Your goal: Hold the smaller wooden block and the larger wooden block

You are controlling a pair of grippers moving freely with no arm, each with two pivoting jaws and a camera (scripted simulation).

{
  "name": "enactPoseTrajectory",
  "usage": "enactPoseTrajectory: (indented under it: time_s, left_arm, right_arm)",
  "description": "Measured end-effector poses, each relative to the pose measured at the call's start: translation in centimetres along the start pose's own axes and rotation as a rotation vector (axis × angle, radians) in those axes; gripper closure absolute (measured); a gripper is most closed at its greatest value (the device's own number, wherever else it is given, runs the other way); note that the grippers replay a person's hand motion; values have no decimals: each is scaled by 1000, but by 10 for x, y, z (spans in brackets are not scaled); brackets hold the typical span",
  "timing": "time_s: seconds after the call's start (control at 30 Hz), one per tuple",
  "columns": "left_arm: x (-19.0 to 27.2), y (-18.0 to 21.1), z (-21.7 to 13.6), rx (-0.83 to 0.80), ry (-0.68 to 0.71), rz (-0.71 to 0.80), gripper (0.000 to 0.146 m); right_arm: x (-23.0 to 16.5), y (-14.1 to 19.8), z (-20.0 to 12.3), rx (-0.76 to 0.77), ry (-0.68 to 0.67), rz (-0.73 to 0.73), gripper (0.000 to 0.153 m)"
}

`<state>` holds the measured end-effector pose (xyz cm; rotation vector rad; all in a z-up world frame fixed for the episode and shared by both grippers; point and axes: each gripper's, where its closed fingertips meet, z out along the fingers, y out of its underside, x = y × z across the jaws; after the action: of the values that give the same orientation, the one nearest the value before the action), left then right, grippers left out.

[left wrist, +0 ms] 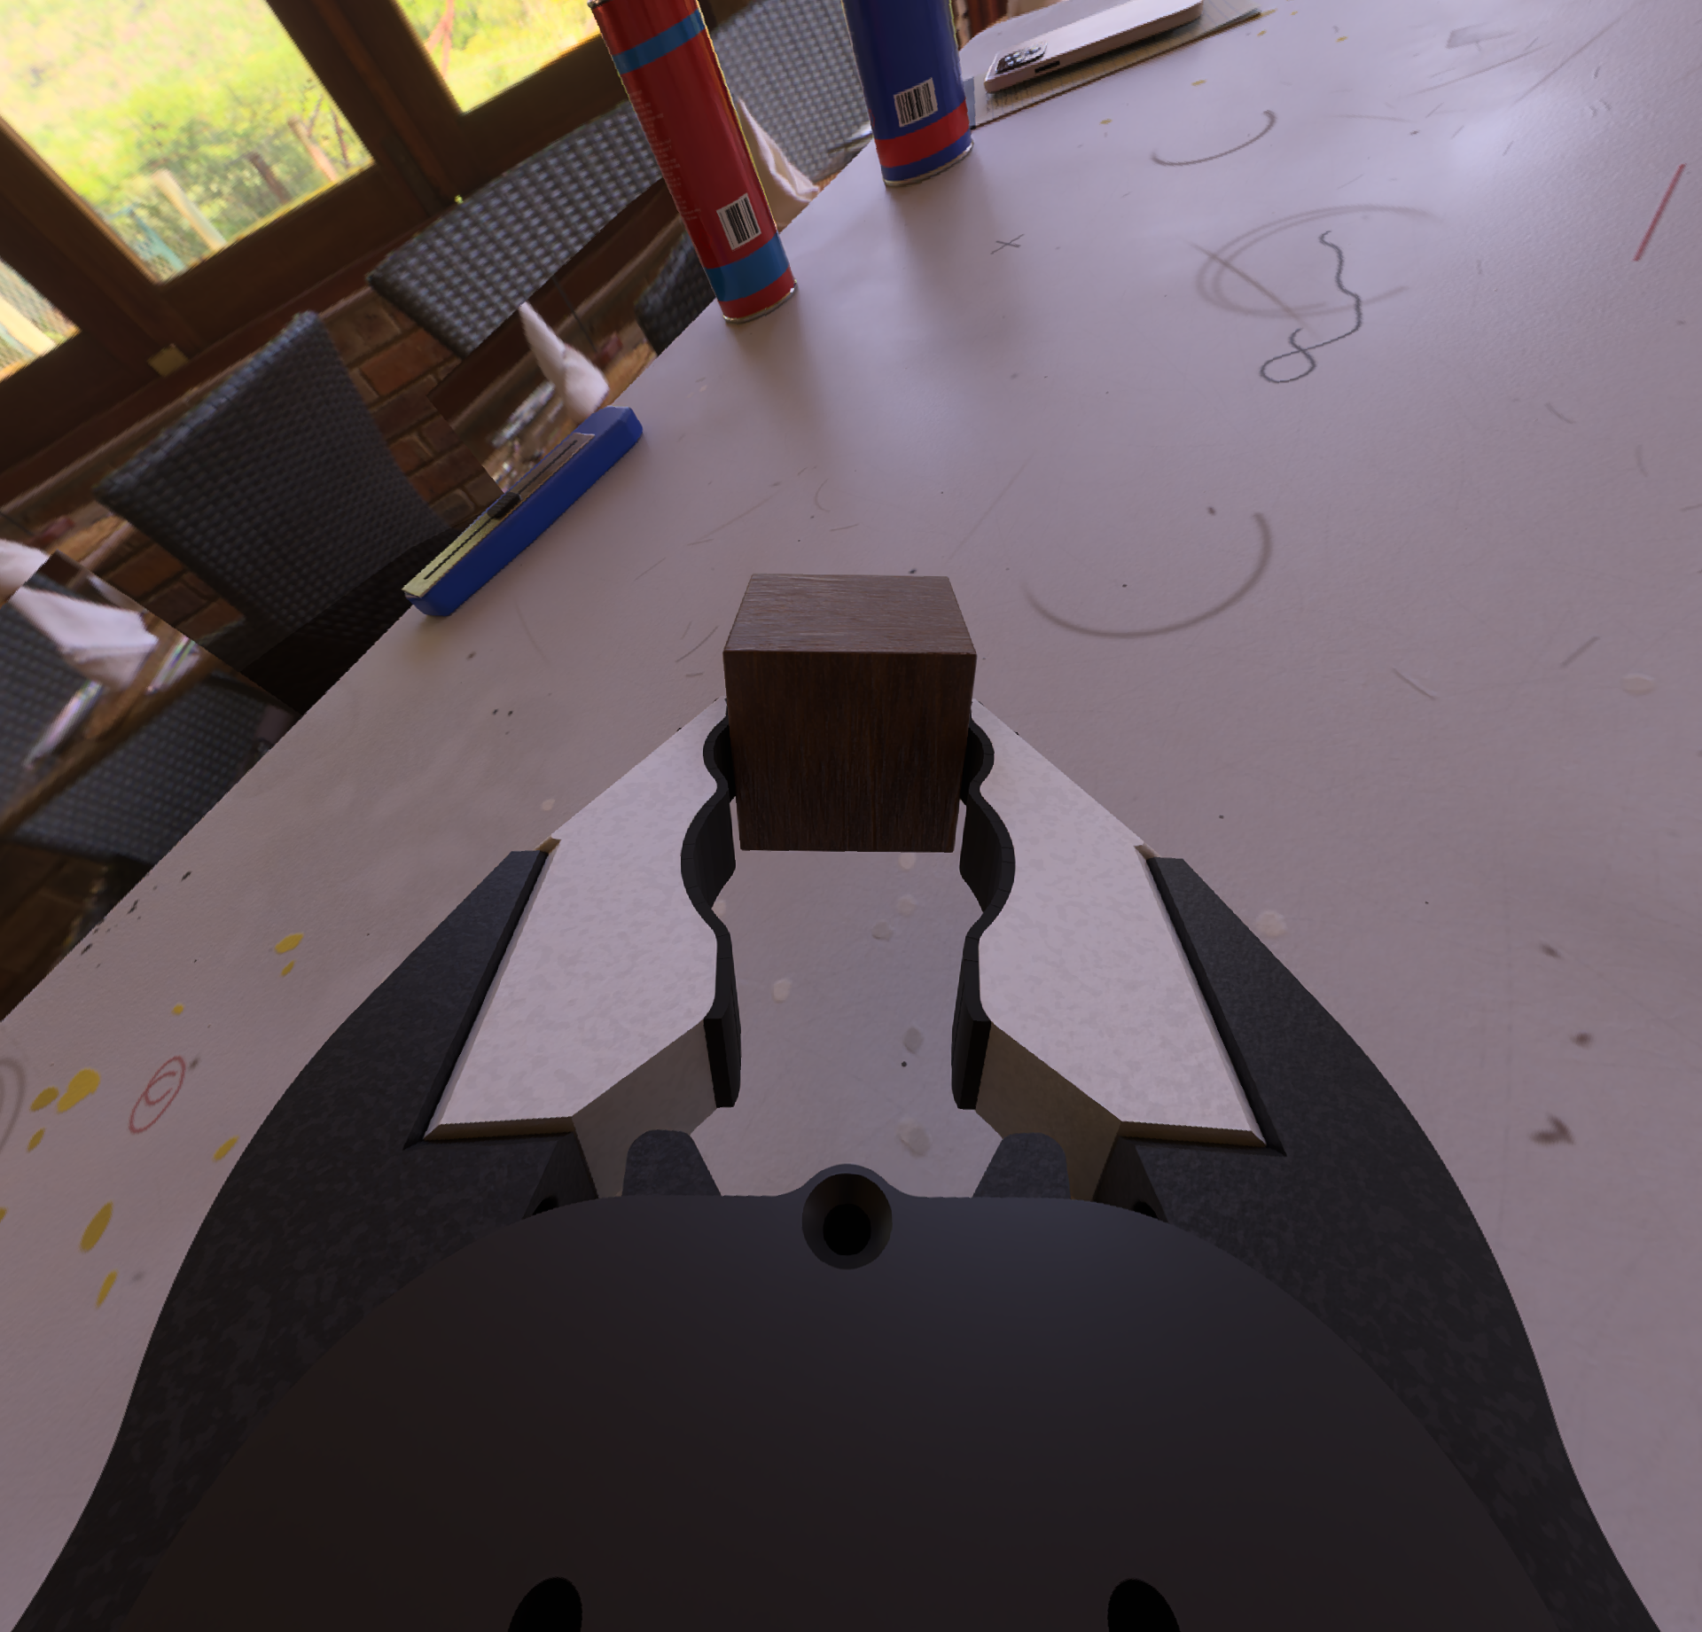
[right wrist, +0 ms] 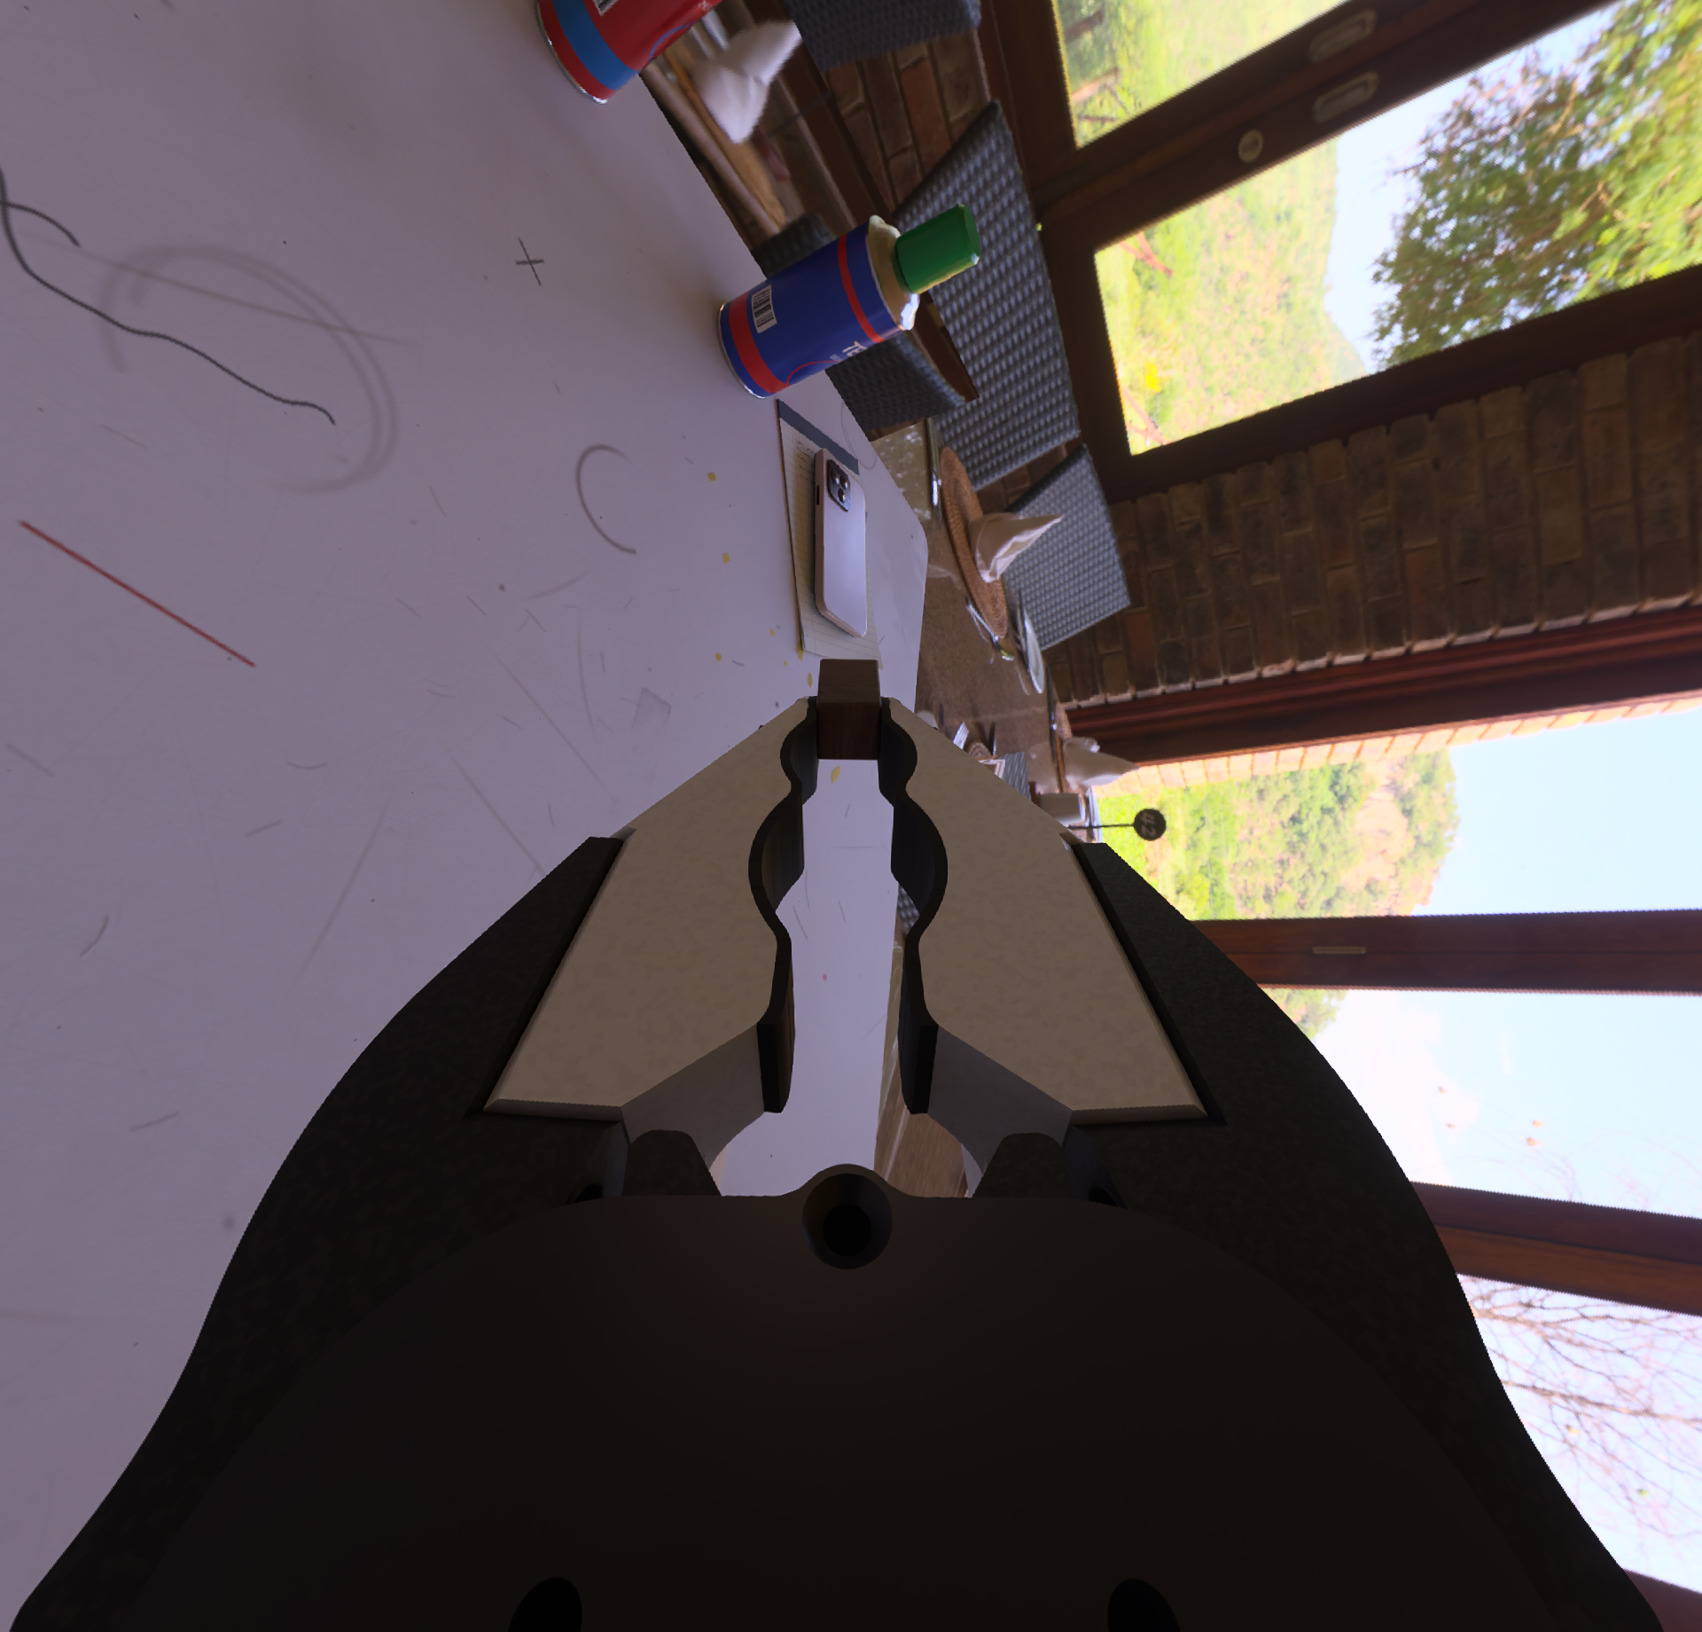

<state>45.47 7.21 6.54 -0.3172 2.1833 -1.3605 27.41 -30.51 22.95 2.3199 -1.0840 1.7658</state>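
Note:
In the left wrist view, my left gripper (left wrist: 848, 740) is shut on the larger wooden block (left wrist: 847, 713), a dark brown cube held between the fingertips above the pale scribbled table (left wrist: 1289, 759). In the right wrist view, my right gripper (right wrist: 848, 729) is shut on the smaller wooden block (right wrist: 847, 713), a small dark brown cube pinched at the very tips of the fingers, over the table (right wrist: 276, 759) near its edge. This view is rolled sideways. Neither gripper shows in the other's view.
A red spray can (left wrist: 691, 133) and a blue spray can (left wrist: 907, 50) stand near the table's far edge; both also show in the right wrist view, red (right wrist: 635, 4) and blue (right wrist: 829, 308). A phone on a notepad (left wrist: 1096, 31) (right wrist: 840, 547) and a blue box cutter (left wrist: 525, 510) lie by the edge.

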Motion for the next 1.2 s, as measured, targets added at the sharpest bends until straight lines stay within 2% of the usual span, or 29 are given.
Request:
enactPoseTrajectory:
  time_s: [0.37,1.2]
  left_arm:
    - [0,2,1,-10,-2,10,100]
    - [1,3,3,-25,-10,27,100]
  right_arm:
    - [-1,14,-2,1,-3,48,141]
    - [-5,14,-1,18,-7,82,141]
